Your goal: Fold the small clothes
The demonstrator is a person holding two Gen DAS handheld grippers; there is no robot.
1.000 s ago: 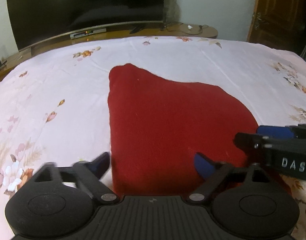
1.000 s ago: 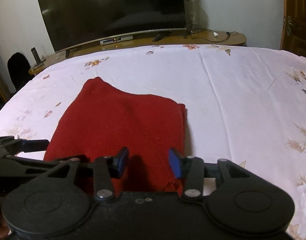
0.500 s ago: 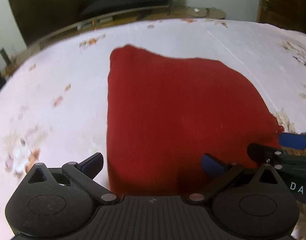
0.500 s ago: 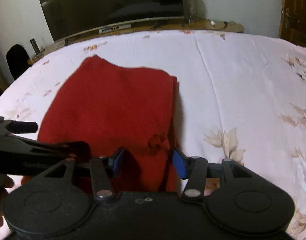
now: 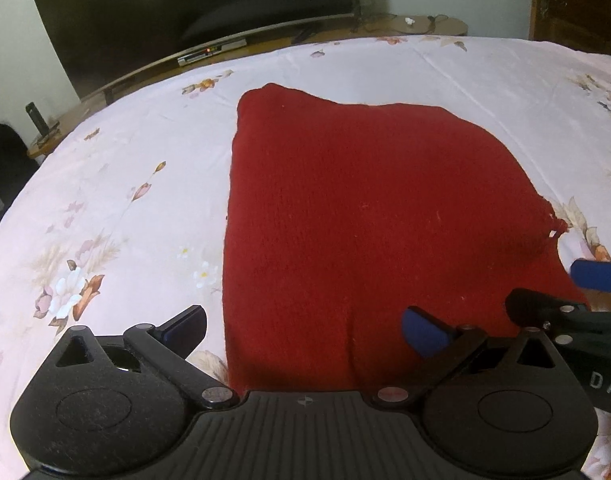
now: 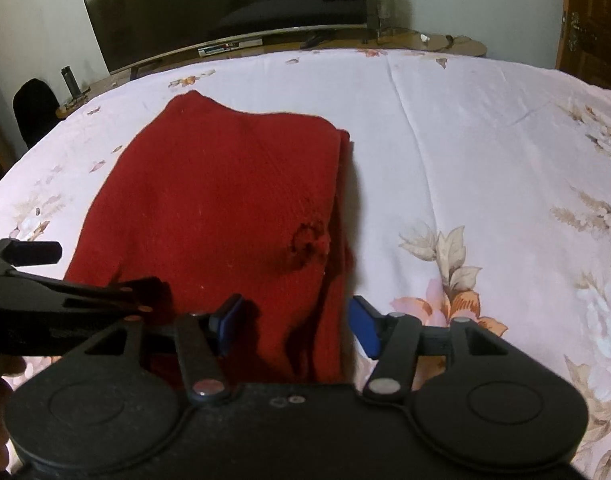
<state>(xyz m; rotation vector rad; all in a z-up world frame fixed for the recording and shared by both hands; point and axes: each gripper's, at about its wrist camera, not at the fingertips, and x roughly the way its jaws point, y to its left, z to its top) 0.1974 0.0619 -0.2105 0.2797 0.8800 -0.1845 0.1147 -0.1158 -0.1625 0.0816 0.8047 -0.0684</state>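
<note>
On the bed (image 5: 485, 80), your red cloth (image 5: 369, 216) lies folded flat, and both your left gripper (image 5: 305, 326) and right gripper (image 6: 293, 326), its jaws just opening, stand wide, holding nothing; more folding may remain.

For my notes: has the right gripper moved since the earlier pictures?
Yes. The right gripper drew back: the flower print, earlier hidden behind it, now shows. Its jaws have just been opening, the red garment's edge between them.

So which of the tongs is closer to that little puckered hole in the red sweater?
Right. The right tongs straddle the red sweater's near right edge, just below the puckered hole. The left tongs sit over its opposite near corner.
</note>
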